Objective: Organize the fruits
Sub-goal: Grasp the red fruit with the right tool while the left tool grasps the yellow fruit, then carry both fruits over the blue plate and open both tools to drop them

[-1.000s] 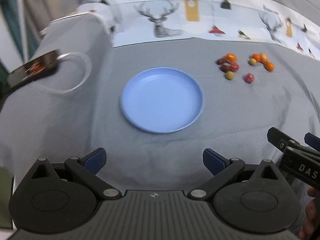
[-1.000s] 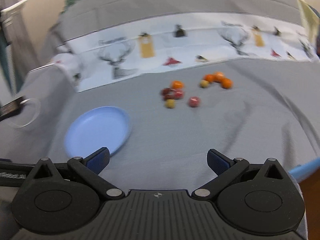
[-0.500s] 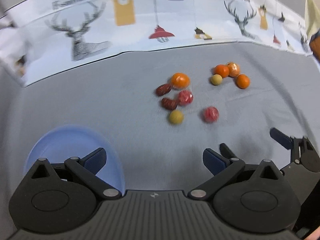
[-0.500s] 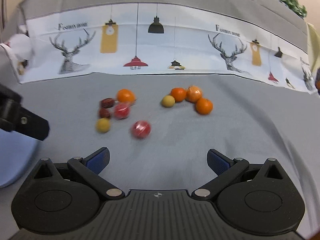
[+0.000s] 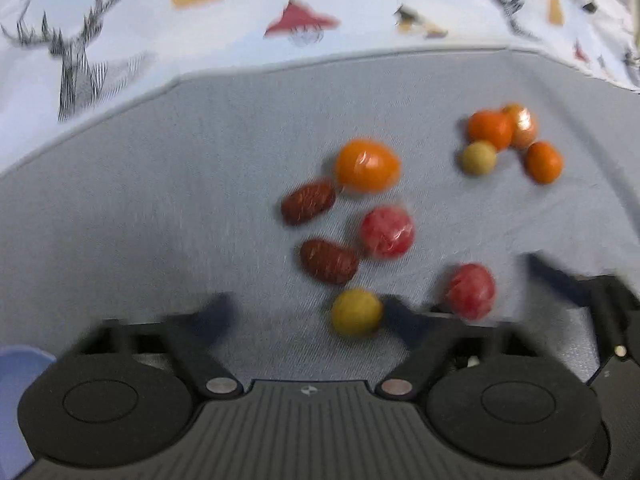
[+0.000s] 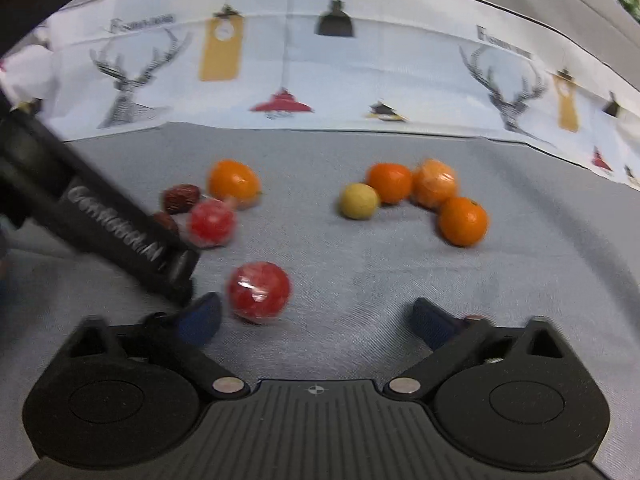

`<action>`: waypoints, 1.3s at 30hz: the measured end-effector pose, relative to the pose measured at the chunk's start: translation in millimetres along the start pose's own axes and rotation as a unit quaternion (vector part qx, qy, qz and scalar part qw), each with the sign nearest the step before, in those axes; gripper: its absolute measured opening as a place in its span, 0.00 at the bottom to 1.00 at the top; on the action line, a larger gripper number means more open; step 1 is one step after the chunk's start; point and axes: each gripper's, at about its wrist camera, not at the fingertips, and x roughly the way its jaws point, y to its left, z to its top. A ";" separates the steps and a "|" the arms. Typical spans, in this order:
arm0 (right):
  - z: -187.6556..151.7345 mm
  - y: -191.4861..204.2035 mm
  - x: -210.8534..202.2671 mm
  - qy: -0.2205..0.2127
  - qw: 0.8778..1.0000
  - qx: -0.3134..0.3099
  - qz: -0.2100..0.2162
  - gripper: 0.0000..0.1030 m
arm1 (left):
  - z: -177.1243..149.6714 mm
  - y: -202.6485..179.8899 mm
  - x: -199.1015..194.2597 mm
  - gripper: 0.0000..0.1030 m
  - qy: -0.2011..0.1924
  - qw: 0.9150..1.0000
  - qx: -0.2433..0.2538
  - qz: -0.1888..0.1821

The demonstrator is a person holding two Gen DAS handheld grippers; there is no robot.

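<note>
While both your tongs are closing on nothing, left gripper (image 5: 306, 314) nearing yellow ball (image 5: 355, 312); dates (image 5: 329, 261) are lying lengthwise across view, slightly tilted.

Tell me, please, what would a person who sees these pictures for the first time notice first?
First, the bright fruits scattered on the grey cloth: a cluster of oranges at the far right, and a wrapped red fruit nearest the right gripper, by its left finger. Behind them lies a white cloth with deer. The left gripper reaches near a yellow fruit; both jaws are closing.
</note>
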 end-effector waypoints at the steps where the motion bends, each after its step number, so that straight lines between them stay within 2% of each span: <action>1: 0.4 -0.4 -2.8 -0.007 1.000 -0.003 0.015 0.49 | 0.8 -0.1 -4.1 0.33 0.000 1.000 0.005 -0.010; 2: 0.3 0.7 -4.6 -0.014 1.000 -0.011 0.024 0.30 | 1.4 0.3 -7.6 0.26 0.005 1.000 0.004 -0.015; 5: 1.3 0.2 -7.2 -0.018 1.000 -0.012 0.022 0.30 | -1.9 1.9 -20.7 0.26 -0.007 1.000 0.002 -0.017; 10: 4.1 -9.8 -27.6 -0.034 0.997 0.021 -0.070 0.30 | -22.8 8.9 -71.4 0.26 -0.028 1.000 -0.012 -0.001; 13: 9.3 -17.8 -60.8 -0.051 0.993 0.057 -0.086 0.30 | -49.1 13.3 -120.8 0.26 -0.040 0.999 -0.025 0.004; 15: 11.8 -11.6 -94.5 -0.070 0.992 0.068 -0.073 0.30 | -72.5 20.3 -154.5 0.26 -0.042 0.999 -0.030 0.014; 18: 7.7 10.3 -158.0 -0.084 0.994 0.074 -0.017 0.30 | -111.0 33.6 -202.7 0.26 -0.032 0.998 -0.047 0.017; 24: -8.6 76.7 -276.8 -0.095 0.991 0.008 0.096 0.30 | -191.2 59.4 -274.4 0.26 -0.022 0.995 -0.071 0.068; 26: -14.0 97.8 -304.8 -0.094 0.989 -0.007 0.114 0.30 | -215.1 65.8 -291.0 0.26 -0.020 0.994 -0.081 0.073; 28: -21.1 118.9 -323.7 -0.092 0.986 -0.029 0.140 0.30 | -238.0 71.0 -305.2 0.26 -0.024 0.993 -0.088 0.079; 32: -33.8 156.7 -345.9 -0.084 0.981 -0.077 0.159 0.30 | -280.9 78.1 -323.8 0.26 -0.027 0.990 -0.104 0.093; 39: -44.0 190.7 -373.3 -0.092 0.976 -0.118 0.160 0.30 | -311.5 88.0 -348.9 0.26 -0.053 0.987 -0.129 0.082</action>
